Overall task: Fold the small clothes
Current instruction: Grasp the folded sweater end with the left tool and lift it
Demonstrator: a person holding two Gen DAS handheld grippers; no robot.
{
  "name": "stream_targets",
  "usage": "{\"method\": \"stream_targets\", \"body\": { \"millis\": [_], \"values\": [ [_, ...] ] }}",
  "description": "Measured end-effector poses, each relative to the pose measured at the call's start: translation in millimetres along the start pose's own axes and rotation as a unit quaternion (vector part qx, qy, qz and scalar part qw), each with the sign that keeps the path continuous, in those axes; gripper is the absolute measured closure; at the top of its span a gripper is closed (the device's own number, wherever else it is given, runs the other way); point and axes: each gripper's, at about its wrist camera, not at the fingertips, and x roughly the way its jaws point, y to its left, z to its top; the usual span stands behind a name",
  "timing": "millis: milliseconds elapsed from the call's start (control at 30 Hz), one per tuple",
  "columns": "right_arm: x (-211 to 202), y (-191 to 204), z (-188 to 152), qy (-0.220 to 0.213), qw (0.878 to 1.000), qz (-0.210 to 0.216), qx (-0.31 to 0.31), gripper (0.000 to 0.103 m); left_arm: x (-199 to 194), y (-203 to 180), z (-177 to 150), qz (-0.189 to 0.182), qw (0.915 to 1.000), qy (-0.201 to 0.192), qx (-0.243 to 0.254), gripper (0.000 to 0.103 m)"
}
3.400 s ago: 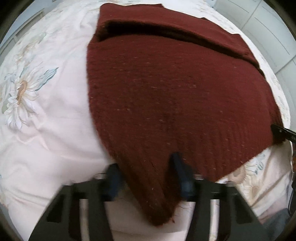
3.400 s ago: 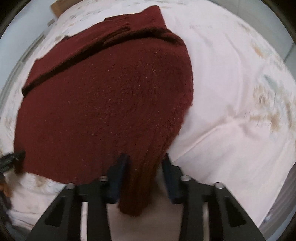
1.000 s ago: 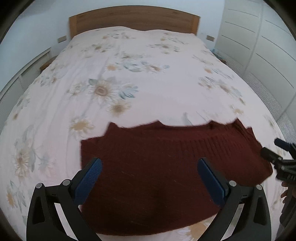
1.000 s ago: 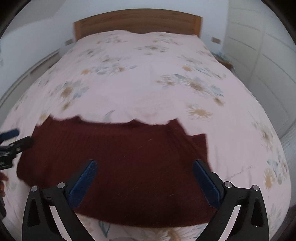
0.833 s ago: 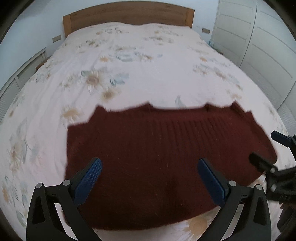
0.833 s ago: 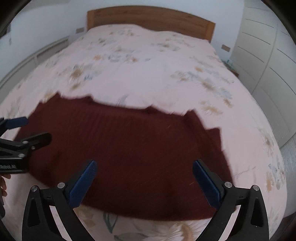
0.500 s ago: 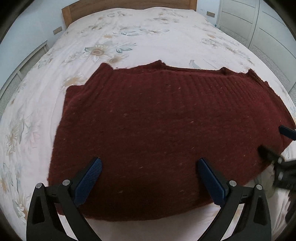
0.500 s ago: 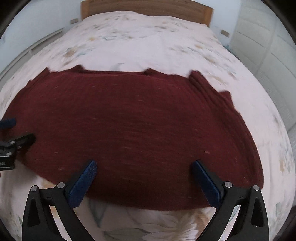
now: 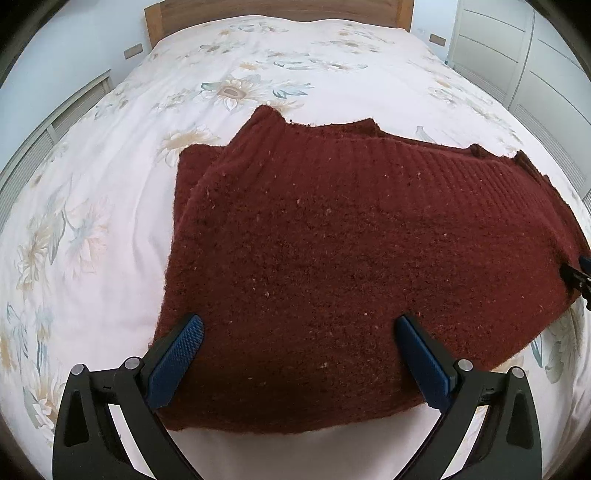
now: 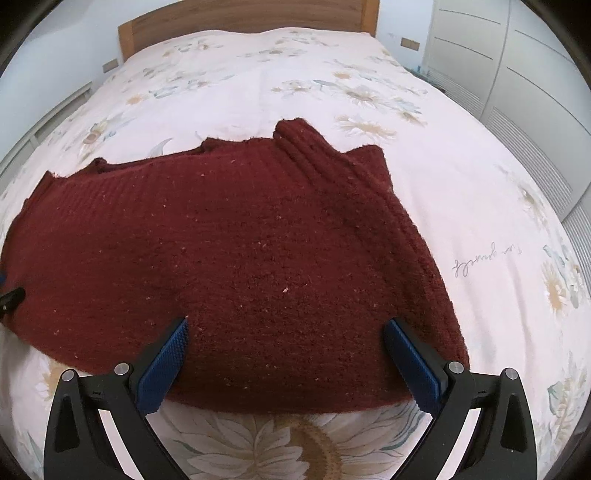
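Left gripper [image 9: 299, 341]: blue-padded fingers [image 9: 177, 360] spread wide, grasping nothing, poised above the near left part of the sweater. Right gripper [image 10: 284, 345]: likewise released, pads [image 10: 412, 363] far apart, over the near right part. Each gripper's tip shows at the edge of the other's view.

Dark red knit sweater [image 9: 351, 258] lies folded on the bed, layers stacked, ribbed edges showing along the far side and at the right [image 10: 369, 192]. Near edge roughly straight, close to the bed's near end.

Beneath: pale duvet cover [image 9: 258, 62] printed with large daisies. Wooden headboard [image 10: 243, 18] at the far end. White wardrobe doors [image 10: 517, 55] on the right.
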Motion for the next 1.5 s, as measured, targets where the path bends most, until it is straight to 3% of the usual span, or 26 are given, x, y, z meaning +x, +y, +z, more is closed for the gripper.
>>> {"method": "stream_targets", "body": {
  "millis": [367, 533, 667, 800, 1000, 1367, 1500],
  "values": [
    [-15.9, 5.9, 4.4, 0.006, 1.0, -0.001, -0.009, 0.0, -2.8, 2.5, 7.9, -0.022, 0.9994, 0.026, -0.007, 0.001],
    [-44.1, 8.7, 4.5, -0.008, 1.0, 0.001, -0.025, 0.0, -29.7, 24.9, 27.0, -0.066, 0.9947, 0.043, -0.065, 0.001],
    [-66.4, 2.9, -0.1, -0.014, 1.0, 0.005, -0.024, 0.0, -42.2, 55.8, 36.1, -0.065, 0.9924, 0.042, -0.096, 0.001],
    [-74.8, -1.7, -11.3, -0.007, 1.0, 0.004, -0.023, 0.0, -31.9, 86.6, 34.7, -0.042, 0.9903, 0.05, -0.122, 0.001],
    [-74.3, -16.1, -26.6, 0.014, 1.0, -0.004, -0.012, 0.0, 0.7, 106.3, 21.8, -0.086, 0.9805, 0.085, -0.155, 0.001],
    [-63.0, -28.1, -42.4, 0.041, 0.999, -0.016, 0.001, 0.0, 22.9, 91.4, 16.5, -0.144, 0.9724, 0.103, -0.152, 0.002],
    [-62.6, -32.1, -42.7, 0.041, 0.999, -0.015, 0.013, 0.0, 19.1, 76.2, 10.4, -0.134, 0.9784, 0.101, -0.12, 0.002]
  ]
}}
